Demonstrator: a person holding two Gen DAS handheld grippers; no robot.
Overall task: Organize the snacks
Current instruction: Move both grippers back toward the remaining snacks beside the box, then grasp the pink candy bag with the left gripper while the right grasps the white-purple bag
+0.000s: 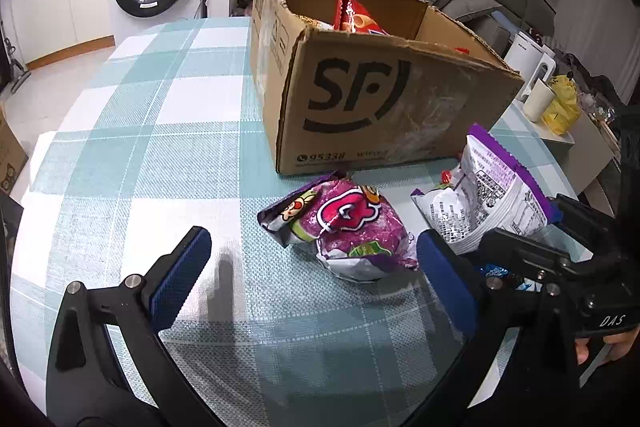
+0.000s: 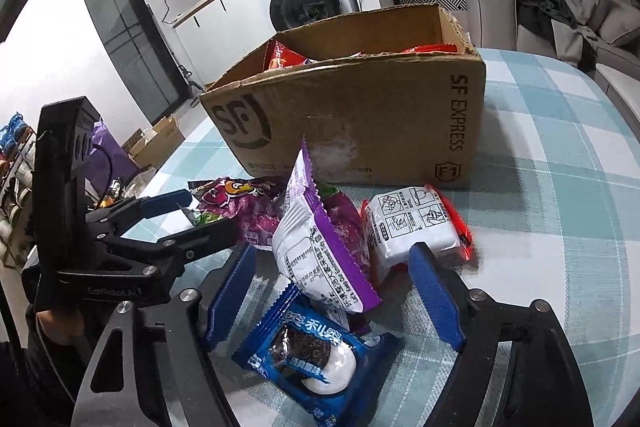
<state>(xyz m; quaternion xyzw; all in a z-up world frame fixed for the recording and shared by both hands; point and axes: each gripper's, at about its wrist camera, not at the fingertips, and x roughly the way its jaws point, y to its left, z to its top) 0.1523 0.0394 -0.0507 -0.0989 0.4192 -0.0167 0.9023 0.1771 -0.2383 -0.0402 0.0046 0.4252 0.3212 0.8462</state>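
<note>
Blue cookie packet shows clearly only from right tongs.

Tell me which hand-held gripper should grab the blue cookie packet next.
Right hand-held gripper: the blue cookie packet lies between its open fingers. The left hand-held gripper is open beside the purple snack bag.

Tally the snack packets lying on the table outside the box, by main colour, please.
Purple: 2, the crumpled purple bag and the white-and-purple packet
Blue: 1, the blue cookie packet
Red and white: 1, the red-and-white packet
Total: 4
</note>
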